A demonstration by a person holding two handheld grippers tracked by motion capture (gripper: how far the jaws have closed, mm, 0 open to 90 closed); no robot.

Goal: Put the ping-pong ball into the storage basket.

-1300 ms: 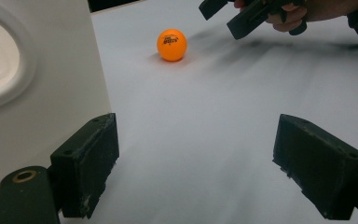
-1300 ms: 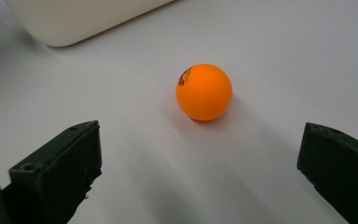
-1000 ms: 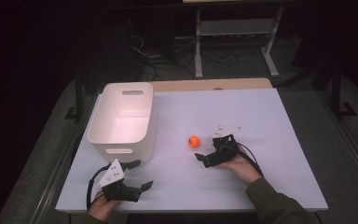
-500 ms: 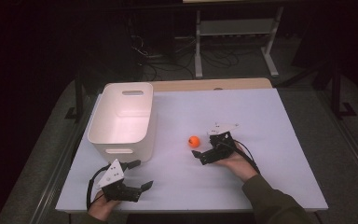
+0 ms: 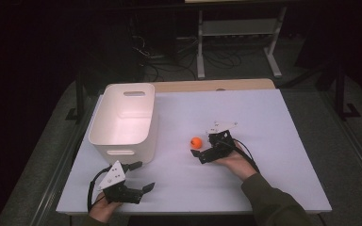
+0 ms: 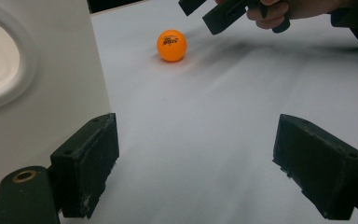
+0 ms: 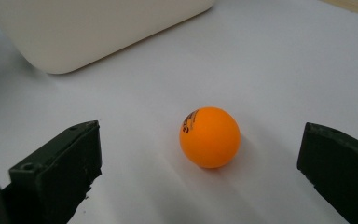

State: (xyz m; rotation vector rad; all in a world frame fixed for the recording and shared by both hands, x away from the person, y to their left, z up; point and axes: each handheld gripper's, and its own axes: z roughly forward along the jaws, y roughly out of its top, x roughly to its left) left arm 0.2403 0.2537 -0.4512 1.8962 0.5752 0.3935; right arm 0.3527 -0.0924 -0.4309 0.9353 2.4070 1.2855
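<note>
An orange ping-pong ball (image 5: 196, 141) rests on the white table (image 5: 264, 122), right of a white bin (image 5: 122, 120). My right gripper (image 5: 202, 145) is open just right of the ball, low over the table. In the right gripper view the ball (image 7: 209, 136) lies between and slightly ahead of the spread jaws of the right gripper (image 7: 198, 172), touching neither. My left gripper (image 5: 142, 176) is open near the front edge, below the bin, holding nothing. In the left gripper view the left gripper (image 6: 196, 172) faces the ball (image 6: 171, 45), with the right gripper (image 6: 214, 11) beyond it.
The bin (image 6: 42, 93) stands close on the left of the left gripper; its rounded side (image 7: 98, 28) lies beyond the ball in the right gripper view. A wooden strip (image 5: 212, 85) runs along the table's far edge. A metal rack (image 5: 235, 42) and cables sit on the floor behind.
My right gripper has edged left toward the ball, so the ball now lies between its open jaws. The left gripper and the bin have not moved.
</note>
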